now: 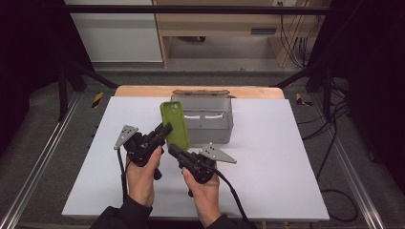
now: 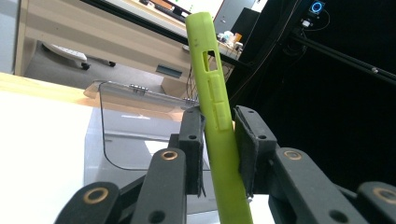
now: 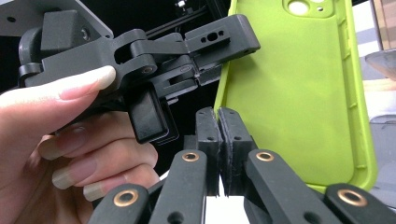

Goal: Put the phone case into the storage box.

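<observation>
Step in hand, by my read: a hand-off, or a steadying, of the green phone case (image 1: 175,125); left gripper (image 1: 165,130) is clamped on the case's side edge, pads (image 2: 196,140) pressing it from both sides in the left gripper view; case stands near upright, held off the table, just in front of the grey box (image 1: 208,120); camera cut-out at the top, open inner face turned toward the right gripper's camera.

Right gripper (image 1: 173,150) sits low beside the case's bottom end; its jaws are together on nothing, pads meeting face to face in the right gripper view; so the left alone carries the case.

Next move likely calls for one of two things: right jaws spread and take the lower edge, or the left swings the case over the box's open top and lets go; either way keep the case square, since the grip is on a thin rim.

Surface: white sheet (image 1: 267,181) over a wooden tabletop (image 1: 143,90); box has a clear hinged lid (image 2: 140,100) tipped back. Room: dark curtains either side, pale wood desk (image 1: 229,24) behind, cables (image 1: 329,143) on the grey floor at right.
</observation>
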